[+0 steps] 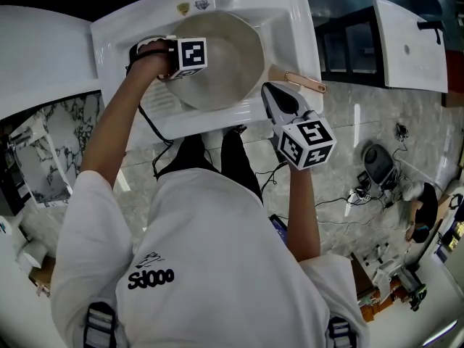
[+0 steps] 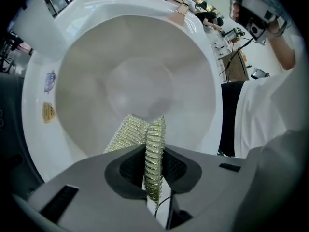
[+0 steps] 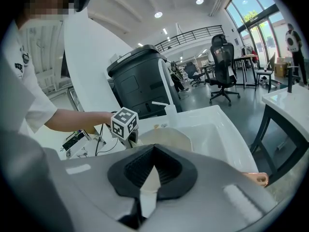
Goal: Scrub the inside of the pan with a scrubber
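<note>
A pale round pan [image 1: 217,56] sits in the white sink [image 1: 290,20], its copper handle [image 1: 301,80] pointing right. My left gripper [image 1: 190,67] is over the pan's left side, shut on a metallic mesh scrubber [image 2: 154,149] that sticks out between the jaws toward the pan's inside [image 2: 135,76]. My right gripper [image 1: 270,91] hovers above the sink's front right edge, near the handle but apart from it. In the right gripper view its jaws [image 3: 149,170] stand together with nothing between them, and the pan [image 3: 164,138] and handle end [image 3: 256,178] lie beyond.
A second white basin [image 1: 409,42] stands at the upper right. Cables and devices [image 1: 362,187] lie on the marble floor to the right. A black bin [image 3: 140,86] and a white bottle [image 3: 169,111] stand behind the sink.
</note>
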`<state>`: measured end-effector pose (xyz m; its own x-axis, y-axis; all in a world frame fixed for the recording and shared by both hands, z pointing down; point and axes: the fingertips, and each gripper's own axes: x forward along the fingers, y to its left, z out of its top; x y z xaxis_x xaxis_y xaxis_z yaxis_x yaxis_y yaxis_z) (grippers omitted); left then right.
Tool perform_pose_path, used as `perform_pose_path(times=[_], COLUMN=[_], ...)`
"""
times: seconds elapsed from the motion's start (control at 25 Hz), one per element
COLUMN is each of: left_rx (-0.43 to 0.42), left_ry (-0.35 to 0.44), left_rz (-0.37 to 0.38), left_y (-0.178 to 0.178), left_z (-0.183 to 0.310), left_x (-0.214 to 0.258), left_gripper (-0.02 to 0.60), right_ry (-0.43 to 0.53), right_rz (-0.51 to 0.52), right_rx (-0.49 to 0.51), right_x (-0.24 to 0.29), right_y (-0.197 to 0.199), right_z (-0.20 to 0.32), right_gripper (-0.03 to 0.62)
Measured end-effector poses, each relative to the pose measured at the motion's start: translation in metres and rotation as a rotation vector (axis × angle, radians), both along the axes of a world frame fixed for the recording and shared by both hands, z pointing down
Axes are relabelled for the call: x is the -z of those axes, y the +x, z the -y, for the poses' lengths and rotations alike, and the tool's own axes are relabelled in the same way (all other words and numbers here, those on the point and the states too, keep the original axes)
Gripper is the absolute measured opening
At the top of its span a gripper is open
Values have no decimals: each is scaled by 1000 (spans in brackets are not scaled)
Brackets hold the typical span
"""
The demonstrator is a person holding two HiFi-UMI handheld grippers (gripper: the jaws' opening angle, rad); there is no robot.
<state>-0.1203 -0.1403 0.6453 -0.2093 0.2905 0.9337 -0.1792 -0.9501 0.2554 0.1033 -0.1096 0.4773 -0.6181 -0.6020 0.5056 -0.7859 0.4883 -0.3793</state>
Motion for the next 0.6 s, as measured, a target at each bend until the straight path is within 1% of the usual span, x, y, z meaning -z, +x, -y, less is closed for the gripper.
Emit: perform_pose_path(times=[0.16,0.2,0.32,0.48,0.52,0.6], left_rx=[41,56,83,77,94,156], left_ry=[67,91,196,406,452,531], left_rz=[-13,-29,-114,-251,-283,-354], left_y=[-4,-2,8,20,23,29], left_z=[5,7,16,23,22,20], left_x=[3,2,-3,-11,-11,-6], left_gripper=[60,60,60,60,60,60], right_ry=[25,36,72,121,133,155], right_rz=[-5,-9,-15,-18,-18,-23], right_rx=[12,17,31,58,68,91], right_x=[8,11,22,38,42,50], right_y=[-5,-6,-10,-12,-12,-12], right_z=[7,10,19,26,26,27], right_gripper=[9,9,9,9,9,9])
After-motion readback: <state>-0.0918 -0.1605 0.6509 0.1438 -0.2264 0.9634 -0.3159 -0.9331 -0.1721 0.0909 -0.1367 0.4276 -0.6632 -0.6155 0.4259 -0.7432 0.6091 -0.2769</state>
